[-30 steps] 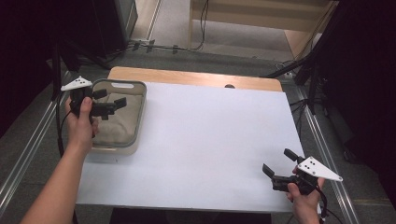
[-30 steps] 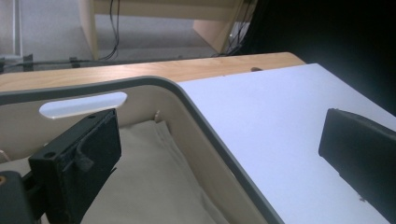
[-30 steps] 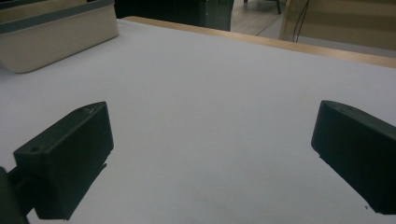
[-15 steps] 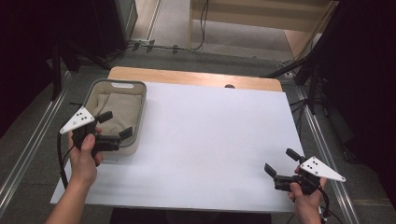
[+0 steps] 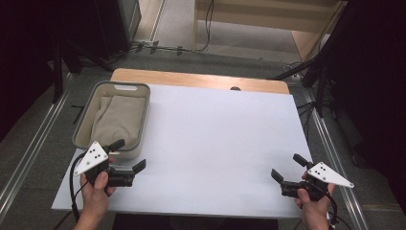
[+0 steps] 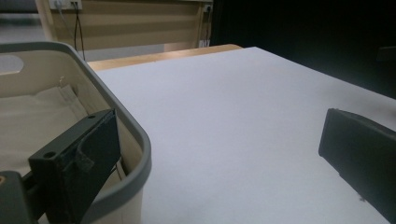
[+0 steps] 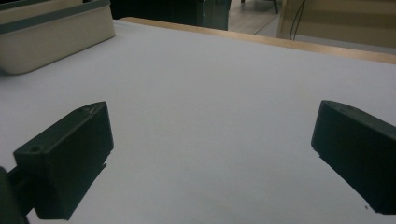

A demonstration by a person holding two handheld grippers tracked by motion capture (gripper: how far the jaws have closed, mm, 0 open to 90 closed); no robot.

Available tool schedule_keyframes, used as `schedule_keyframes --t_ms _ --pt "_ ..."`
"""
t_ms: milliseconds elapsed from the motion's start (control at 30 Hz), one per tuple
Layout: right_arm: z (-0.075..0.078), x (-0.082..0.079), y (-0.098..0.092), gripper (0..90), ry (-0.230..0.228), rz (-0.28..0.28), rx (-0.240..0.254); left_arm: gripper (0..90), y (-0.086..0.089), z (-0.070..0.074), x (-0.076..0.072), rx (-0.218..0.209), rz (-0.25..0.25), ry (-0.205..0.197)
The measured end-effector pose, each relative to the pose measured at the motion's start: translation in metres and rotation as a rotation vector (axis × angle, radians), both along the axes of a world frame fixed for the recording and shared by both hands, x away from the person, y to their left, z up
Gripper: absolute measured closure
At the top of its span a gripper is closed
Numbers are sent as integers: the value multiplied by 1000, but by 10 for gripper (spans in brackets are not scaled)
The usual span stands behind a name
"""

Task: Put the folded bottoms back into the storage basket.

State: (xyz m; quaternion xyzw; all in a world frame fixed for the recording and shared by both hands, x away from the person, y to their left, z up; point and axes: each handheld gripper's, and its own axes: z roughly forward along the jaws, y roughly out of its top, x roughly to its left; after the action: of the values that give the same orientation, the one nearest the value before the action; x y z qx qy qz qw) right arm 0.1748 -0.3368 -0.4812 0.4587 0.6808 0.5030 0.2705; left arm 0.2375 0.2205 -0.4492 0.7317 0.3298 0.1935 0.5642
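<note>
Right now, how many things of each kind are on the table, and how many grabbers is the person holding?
Bins: 1, the beige bin with a grey rim
Cloths: 1, the folded beige cloth inside the bin
Grippers: 2, the left gripper and the right gripper, both open and holding nothing
Total: 4

Even overhead light fell on the white rectangular tabletop (image 5: 215, 143), which read bright and almost shadowless, while the surrounding room sank into near black. In both gripper views the close black jaws were soft and out of focus. The grey-rimmed beige plastic bin (image 6: 135, 140) cast only a faint shadow.
</note>
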Motion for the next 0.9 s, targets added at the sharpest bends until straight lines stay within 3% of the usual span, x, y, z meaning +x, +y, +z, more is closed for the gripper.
schedule_keyframes --t_ms 333,633,900 --pt "-5 -5 -4 0 10 -18 5 0 5 -15 -19 13 -7 -3" --pt "-9 -9 -11 0 6 -42 9 0 7 -22 -19 46 15 7" --pt "-10 -10 -10 0 11 -41 8 0 9 -23 -19 39 15 11"
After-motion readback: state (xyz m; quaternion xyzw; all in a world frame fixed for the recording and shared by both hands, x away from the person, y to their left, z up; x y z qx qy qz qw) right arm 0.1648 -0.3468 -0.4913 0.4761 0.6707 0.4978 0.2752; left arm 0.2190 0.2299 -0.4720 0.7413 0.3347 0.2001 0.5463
